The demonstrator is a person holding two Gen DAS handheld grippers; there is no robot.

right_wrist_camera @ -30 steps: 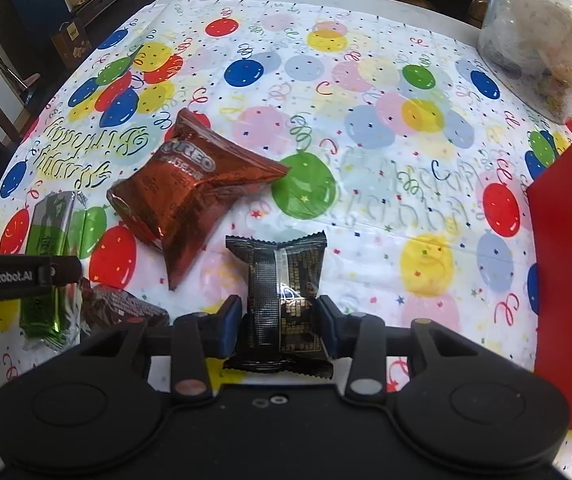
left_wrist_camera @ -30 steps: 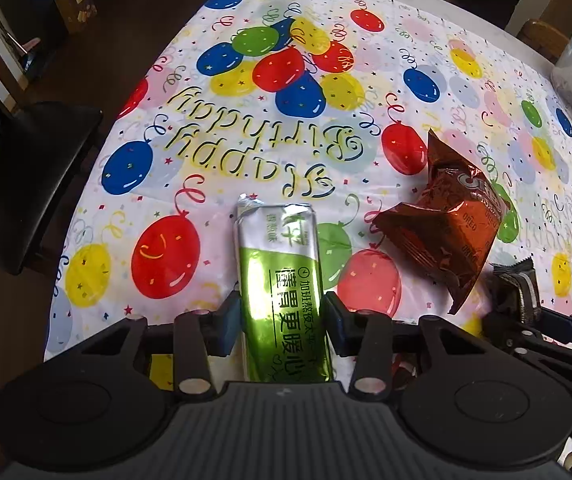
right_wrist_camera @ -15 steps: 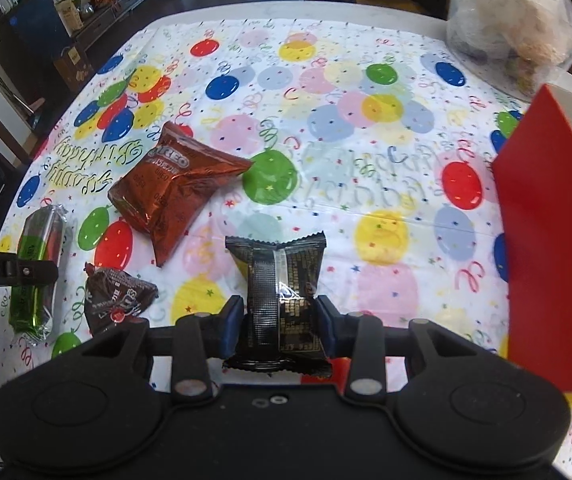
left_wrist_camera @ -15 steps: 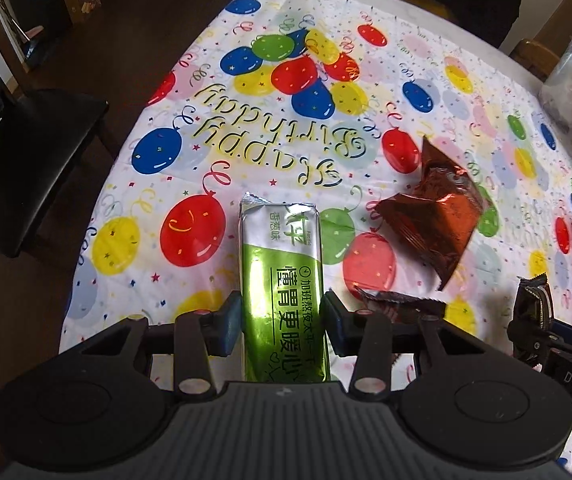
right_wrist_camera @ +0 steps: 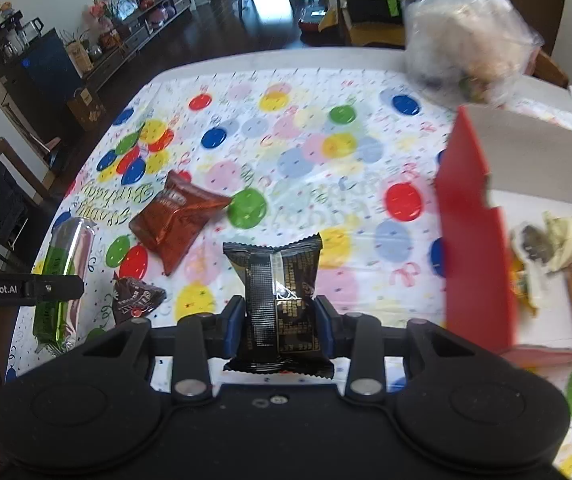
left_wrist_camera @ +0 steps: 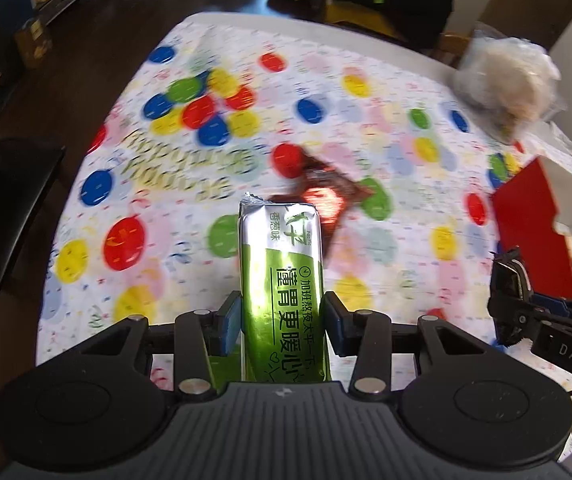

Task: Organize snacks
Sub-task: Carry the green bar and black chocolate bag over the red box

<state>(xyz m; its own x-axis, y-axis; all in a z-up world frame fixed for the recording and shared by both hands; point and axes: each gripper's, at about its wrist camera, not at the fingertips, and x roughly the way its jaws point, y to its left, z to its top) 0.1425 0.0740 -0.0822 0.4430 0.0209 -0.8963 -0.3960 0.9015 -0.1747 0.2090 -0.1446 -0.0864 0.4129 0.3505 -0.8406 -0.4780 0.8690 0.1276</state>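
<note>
My left gripper (left_wrist_camera: 282, 320) is shut on a green foil snack packet (left_wrist_camera: 282, 276), which it holds clear above the balloon tablecloth (left_wrist_camera: 326, 92). My right gripper (right_wrist_camera: 278, 324) is shut on a black wrapped snack (right_wrist_camera: 282, 292), also held off the table. A red box (right_wrist_camera: 474, 240) with a white inside stands open just right of the black snack; several snacks lie in it. In the left wrist view the red box (left_wrist_camera: 534, 216) is at the far right. A brown Oreo packet (right_wrist_camera: 178, 216) and a small dark candy packet (right_wrist_camera: 136, 300) lie on the cloth.
A clear plastic bag (right_wrist_camera: 470, 40) of food sits at the table's far right corner, behind the box. A dark chair (left_wrist_camera: 10, 200) stands off the table's left edge. The table's left side drops to a dark floor.
Both grippers have risen and swung right with their packets. The red box, first only a red edge, now shows its open inside in the right wrist view.
</note>
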